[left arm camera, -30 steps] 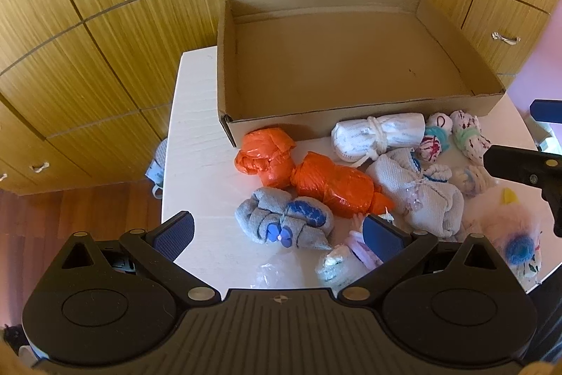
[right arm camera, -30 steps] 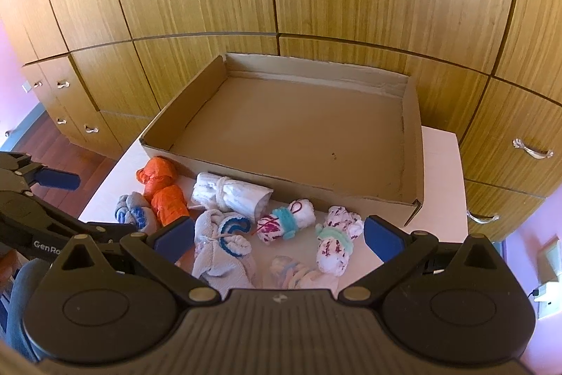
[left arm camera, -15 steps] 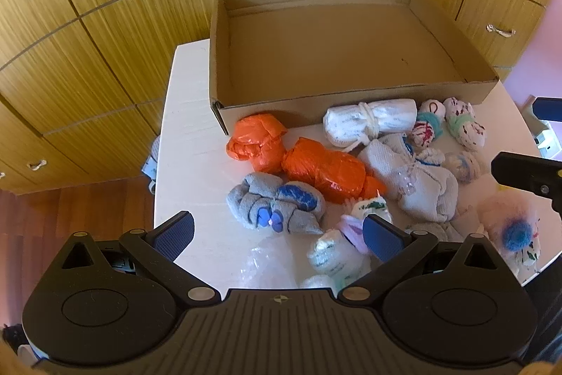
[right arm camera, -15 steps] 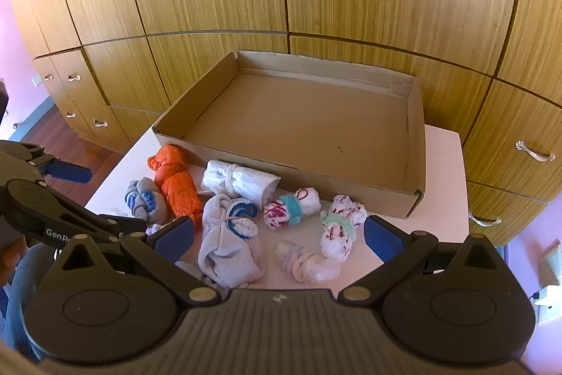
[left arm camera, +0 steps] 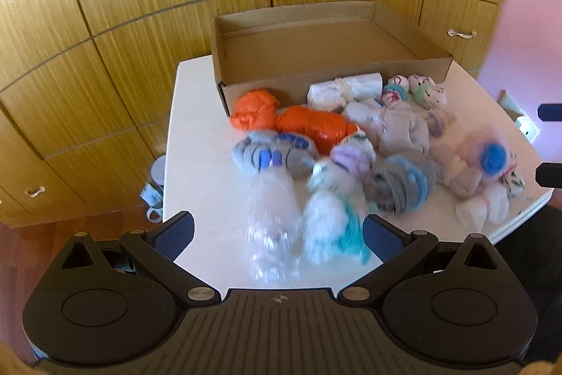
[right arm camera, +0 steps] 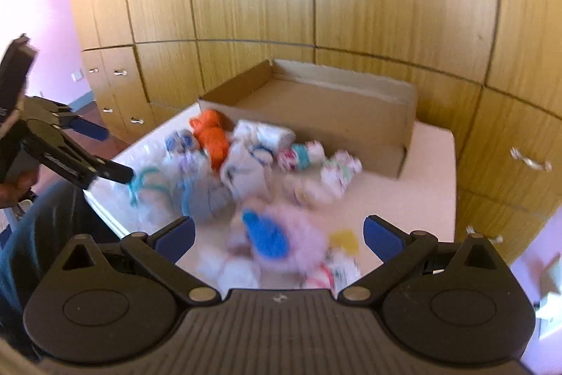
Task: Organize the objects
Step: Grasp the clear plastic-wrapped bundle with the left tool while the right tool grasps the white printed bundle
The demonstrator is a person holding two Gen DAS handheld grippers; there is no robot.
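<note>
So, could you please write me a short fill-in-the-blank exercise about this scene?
1. The cardboard box holds ____ bundles.
2. The two bundles nearest the box's left corner are coloured ____.
3. The left gripper has its fingers ____, holding nothing.
4. The bundles lie on a ____ table.

Missing words: no; orange; open; white

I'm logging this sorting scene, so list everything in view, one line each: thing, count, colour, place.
cardboard box: one, brown, nothing inside, at the table's far side.
orange bundles: two, orange, against the box's front wall.
rolled sock bundles: about ten, blurred, white, grey, pink, blue, piled before the box.
table: one, white, under all.
cabinets: wooden, brown, behind.
mug: one, pale, on the floor left of the table.
left gripper: open, above the table's near edge.
right gripper: open, above the pile.
</note>
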